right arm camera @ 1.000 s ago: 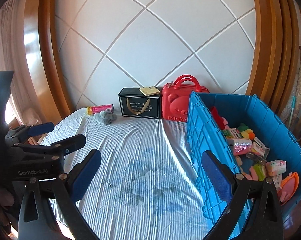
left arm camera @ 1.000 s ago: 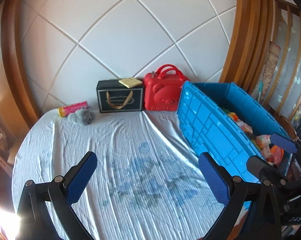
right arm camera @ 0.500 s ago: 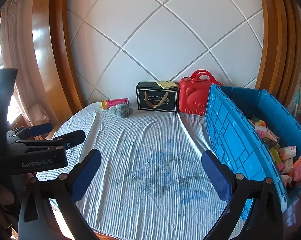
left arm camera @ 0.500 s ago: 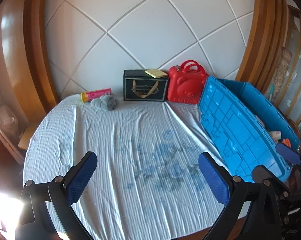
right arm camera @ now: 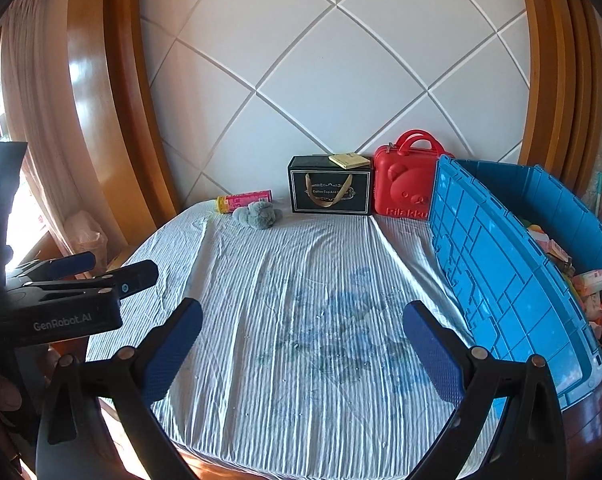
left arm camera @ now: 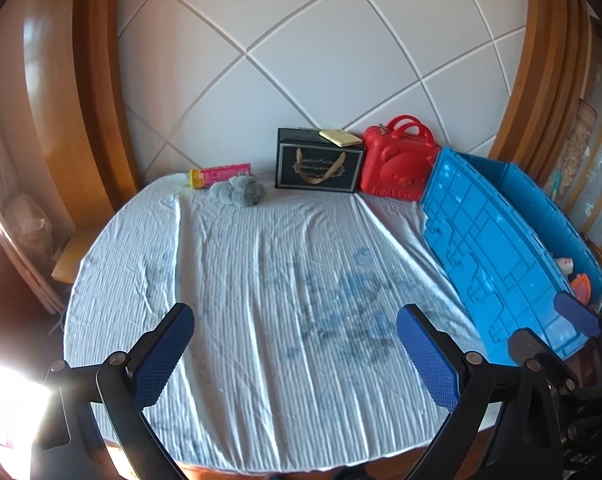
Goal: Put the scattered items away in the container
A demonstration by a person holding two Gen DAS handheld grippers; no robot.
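Note:
A blue plastic crate [left arm camera: 497, 252] [right arm camera: 501, 276] stands on the table's right side with several small items inside. At the far edge lie a grey plush toy [left arm camera: 239, 191] [right arm camera: 259, 215] and a pink tube [left arm camera: 221, 174] [right arm camera: 245, 201], touching each other. My left gripper [left arm camera: 295, 356] is open and empty over the near part of the cloth. My right gripper [right arm camera: 303, 354] is open and empty too, near the front edge. The left gripper's body [right arm camera: 65, 304] shows at the left of the right wrist view.
A black gift box [left arm camera: 319, 166] [right arm camera: 331, 192] with a yellow pad on top and a red bear case [left arm camera: 399, 170] [right arm camera: 407, 182] stand against the white panelled wall. A wrinkled pale blue cloth [left arm camera: 277, 280] covers the round table. Wooden frames flank both sides.
Both grippers have pulled back from the crate and the wall, so more of the cloth and the table's front edge now show. Both stay open.

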